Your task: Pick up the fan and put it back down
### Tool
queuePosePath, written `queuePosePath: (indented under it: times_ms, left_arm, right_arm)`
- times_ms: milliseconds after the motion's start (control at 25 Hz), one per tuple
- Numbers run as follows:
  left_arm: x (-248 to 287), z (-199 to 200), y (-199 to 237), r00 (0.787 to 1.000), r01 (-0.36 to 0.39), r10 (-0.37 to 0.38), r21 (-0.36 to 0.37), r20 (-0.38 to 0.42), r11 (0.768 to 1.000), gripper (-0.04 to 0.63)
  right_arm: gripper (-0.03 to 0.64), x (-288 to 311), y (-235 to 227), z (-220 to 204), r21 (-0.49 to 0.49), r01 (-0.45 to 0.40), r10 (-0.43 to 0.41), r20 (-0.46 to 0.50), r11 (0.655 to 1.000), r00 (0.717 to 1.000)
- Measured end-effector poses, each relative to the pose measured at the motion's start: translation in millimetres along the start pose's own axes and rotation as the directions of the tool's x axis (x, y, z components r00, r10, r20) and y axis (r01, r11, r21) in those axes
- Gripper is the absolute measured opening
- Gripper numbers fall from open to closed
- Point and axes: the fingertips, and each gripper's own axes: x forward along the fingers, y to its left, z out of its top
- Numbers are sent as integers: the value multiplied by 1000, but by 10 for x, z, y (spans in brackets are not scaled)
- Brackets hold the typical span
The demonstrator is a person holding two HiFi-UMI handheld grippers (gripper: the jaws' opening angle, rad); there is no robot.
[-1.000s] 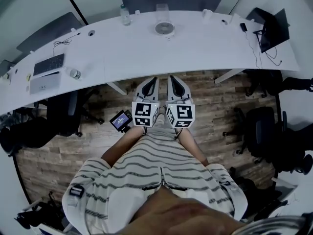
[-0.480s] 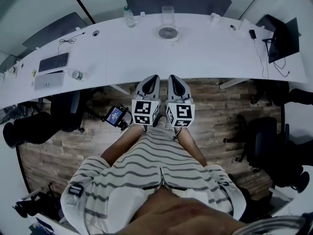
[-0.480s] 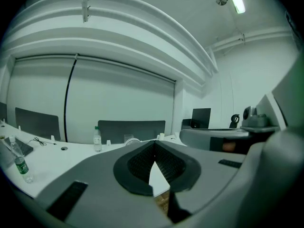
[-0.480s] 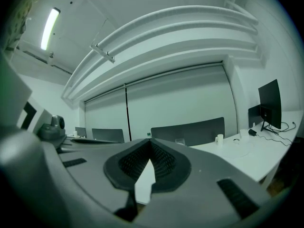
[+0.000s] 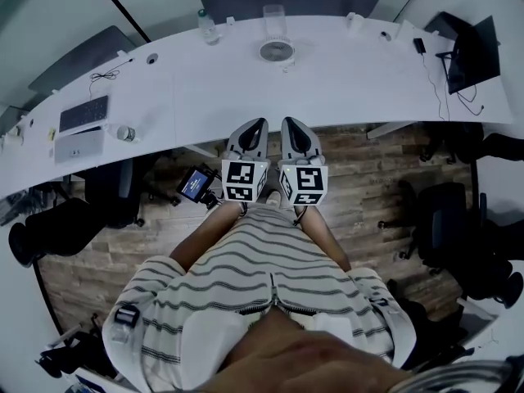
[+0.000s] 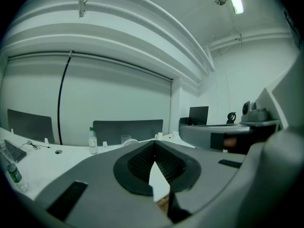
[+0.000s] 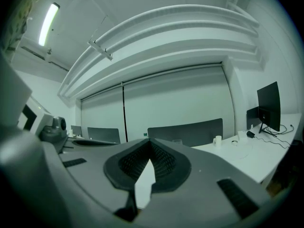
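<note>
Claws closed and empty, left gripper (image 5: pixel 255 127) beside right gripper (image 5: pixel 292 125), both short of the desk (image 5: pixel 352 80); the fan (image 5: pixel 276 51) sits well ahead near its far edge, so this looks like the approach: next, reach in and open around the fan.

Fan mostly masked up close, tiny from above

In the left gripper view the left tool (image 6: pixel 154 145) covers the fan (image 6: pixel 129 142) except for a sliver of ribbed white rim, and its grey body hides the near part of the table (image 6: pixel 47 163). In the right gripper view the right tool (image 7: pixel 149 144) blocks the table's (image 7: pixel 247 151) middle stretch. From the head view the fan (image 5: pixel 276 51) is too small to show its detail, as are the small white items (image 5: pixel 350 21). The marker cubes (image 5: pixel 241 180) hide the hands, and the table's left end runs off the picture.
</note>
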Motion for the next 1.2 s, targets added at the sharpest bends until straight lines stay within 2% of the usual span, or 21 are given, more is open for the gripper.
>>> queuePosePath:
  times_ms: [240, 640, 1200]
  left_arm:
    - [297, 77, 348, 1000, 9, -8, -29, 2, 1000, 8]
    - [905, 257, 854, 998, 53, -53, -11, 19, 999, 8]
    - [1371, 399, 1241, 993, 121, -121, -4, 17, 993, 8]
  right_arm:
    - [12, 379, -71, 76, -18, 25, -25, -9, 1000, 1000]
    - [12, 1206, -198, 166, -16, 61, -61, -6, 998, 998]
    - [12, 1804, -289, 305, -30, 120, -121, -15, 992, 993]
